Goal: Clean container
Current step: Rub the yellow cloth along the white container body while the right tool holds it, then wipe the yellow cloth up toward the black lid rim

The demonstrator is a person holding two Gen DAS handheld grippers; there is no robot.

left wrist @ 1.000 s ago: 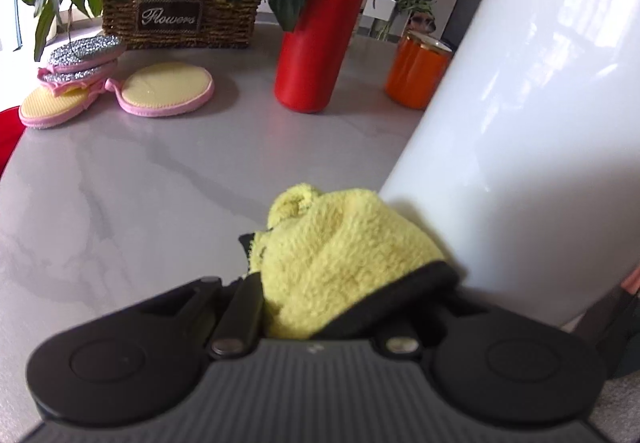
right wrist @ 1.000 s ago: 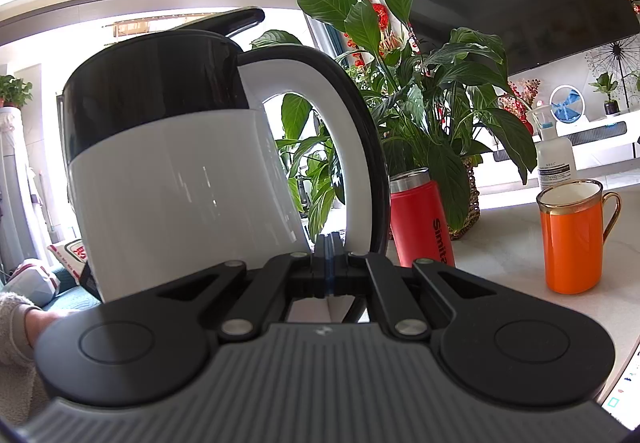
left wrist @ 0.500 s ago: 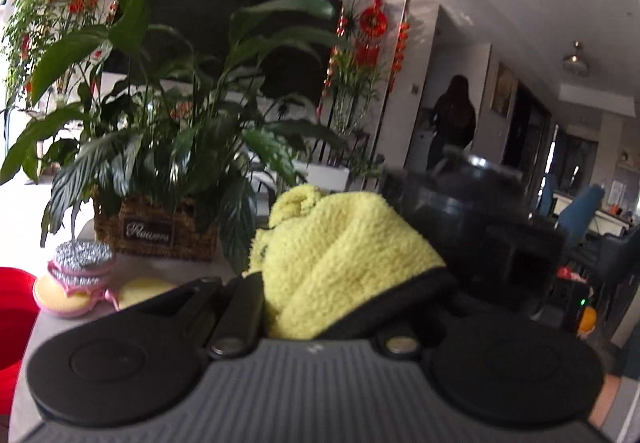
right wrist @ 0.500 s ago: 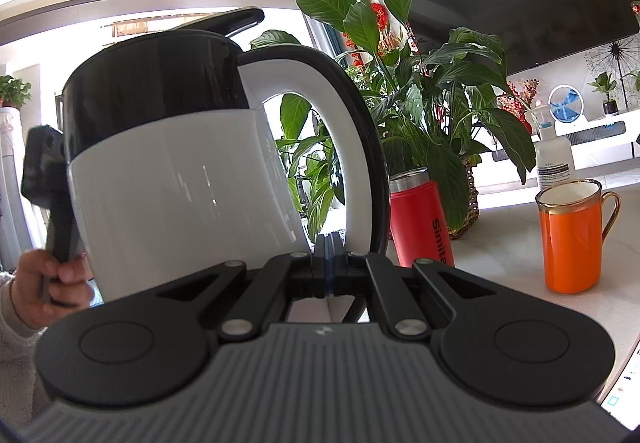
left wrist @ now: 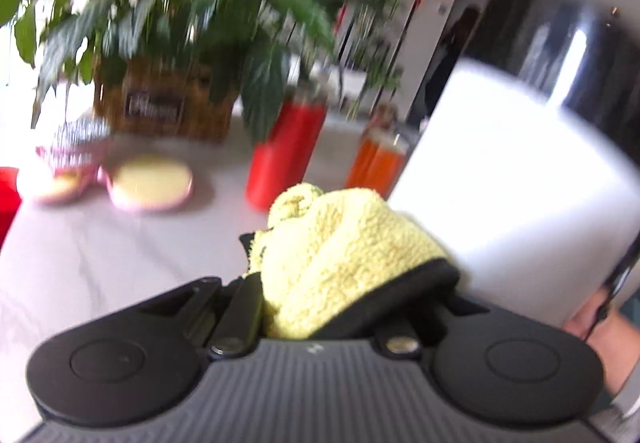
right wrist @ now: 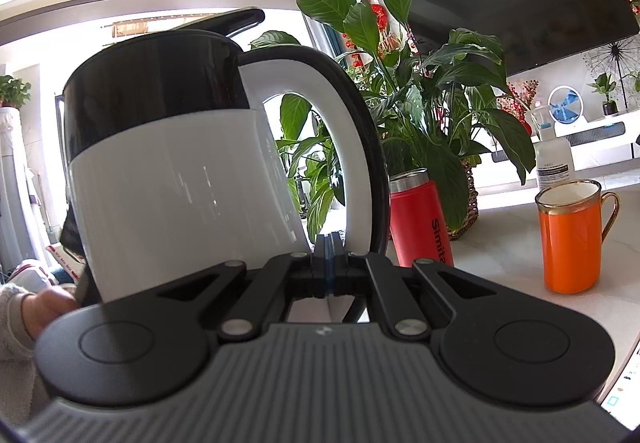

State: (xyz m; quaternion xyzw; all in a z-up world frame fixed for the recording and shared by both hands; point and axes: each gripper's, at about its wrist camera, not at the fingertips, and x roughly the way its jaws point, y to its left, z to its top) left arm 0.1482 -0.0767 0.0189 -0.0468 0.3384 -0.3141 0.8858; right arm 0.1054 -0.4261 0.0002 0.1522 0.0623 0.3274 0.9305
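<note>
Cloth (left wrist: 344, 255) back beside kettle (left wrist: 512, 195)

"Simita…" – cut off – on red flask (right wrist: 420, 219)

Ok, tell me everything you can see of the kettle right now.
The kettle has a glossy white body, a wide black band round the top, a black lid tab and a looping white handle edged in black. It looks like smooth plastic and stands tilted. The right gripper is shut at the foot of that handle. In the blurred left view the yellow cloth in the left gripper lies against its white side.
</note>
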